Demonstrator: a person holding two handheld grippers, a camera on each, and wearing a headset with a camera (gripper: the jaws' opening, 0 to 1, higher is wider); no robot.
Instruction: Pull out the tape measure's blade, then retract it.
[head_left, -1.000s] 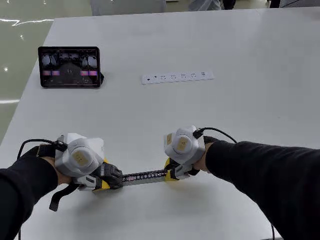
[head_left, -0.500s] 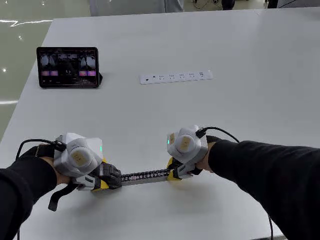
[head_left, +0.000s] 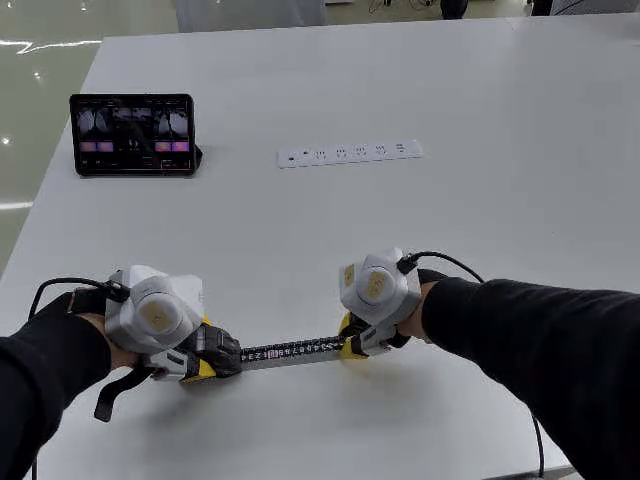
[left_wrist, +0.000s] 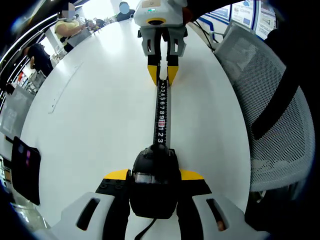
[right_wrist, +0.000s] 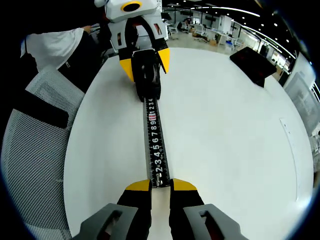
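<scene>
The tape measure's black case (left_wrist: 155, 180) sits clamped between the yellow-tipped jaws of my left gripper (left_wrist: 155, 175), near the table's front edge (head_left: 215, 352). Its blade (head_left: 292, 351), black with white numbers, runs out flat across the white table (head_left: 300, 230) to my right gripper (head_left: 350, 345). In the right gripper view the blade (right_wrist: 155, 150) ends between my right gripper's (right_wrist: 161, 186) yellow tips, which are shut on its end hook. The case (right_wrist: 147, 70) shows at the far end there, held by the left gripper (right_wrist: 145, 65). The left gripper view shows the blade (left_wrist: 161, 117) reaching the right gripper (left_wrist: 162, 75).
A tablet (head_left: 132, 134) with a lit screen stands at the back left of the table. A white power strip (head_left: 350, 153) lies behind the grippers at mid-table. A mesh chair (left_wrist: 265, 115) stands beside the table's front edge. People sit in the far background.
The right gripper has shifted slightly to the right, drawing a little more blade out of the case. The left gripper has stayed where it was.
</scene>
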